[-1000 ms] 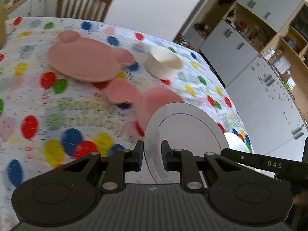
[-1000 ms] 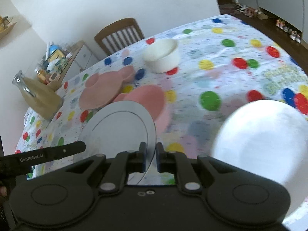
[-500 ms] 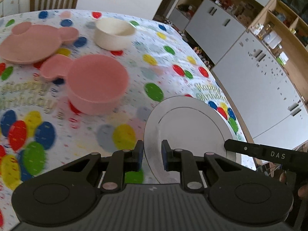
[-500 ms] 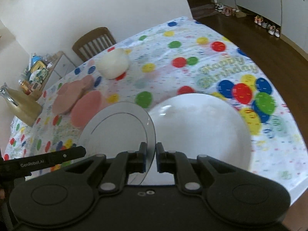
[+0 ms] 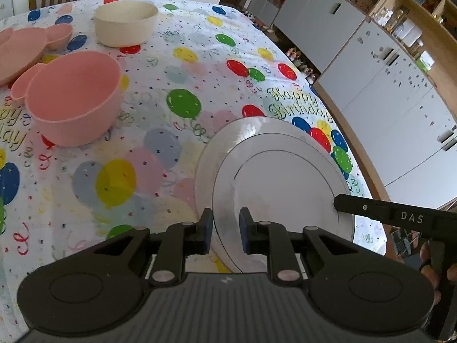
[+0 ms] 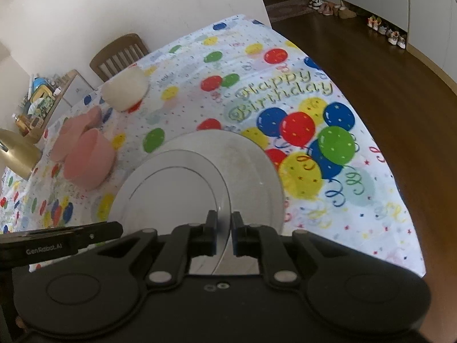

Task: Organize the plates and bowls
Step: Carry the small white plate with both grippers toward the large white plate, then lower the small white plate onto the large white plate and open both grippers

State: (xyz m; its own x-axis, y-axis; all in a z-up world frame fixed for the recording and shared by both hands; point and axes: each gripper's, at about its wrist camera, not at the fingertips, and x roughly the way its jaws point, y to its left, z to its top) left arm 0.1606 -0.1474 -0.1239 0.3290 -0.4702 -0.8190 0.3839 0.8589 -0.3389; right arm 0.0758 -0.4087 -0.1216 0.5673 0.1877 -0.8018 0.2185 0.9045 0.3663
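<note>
Both grippers hold one grey plate [image 5: 285, 180] by its near rim, just above a larger white plate [image 5: 208, 154] on the balloon tablecloth. My left gripper [image 5: 226, 230] is shut on the grey plate's left side. My right gripper [image 6: 224, 233] is shut on the same grey plate [image 6: 174, 191], over the white plate [image 6: 251, 171]. A pink bowl [image 5: 74, 100], a pink eared plate [image 5: 22, 48] and a cream bowl [image 5: 125, 23] stand farther back on the left.
The table's right edge [image 5: 368, 188] runs close beside the plates, with wood floor [image 6: 400, 80] beyond. A wooden chair [image 6: 120, 54] stands at the far end. A brass jug [image 6: 14, 151] sits at the far left. Cabinets [image 5: 400, 85] line the right wall.
Both grippers carried the grey plate rightward, away from the pink dishes, and lowered it over the white plate near the table's right edge.
</note>
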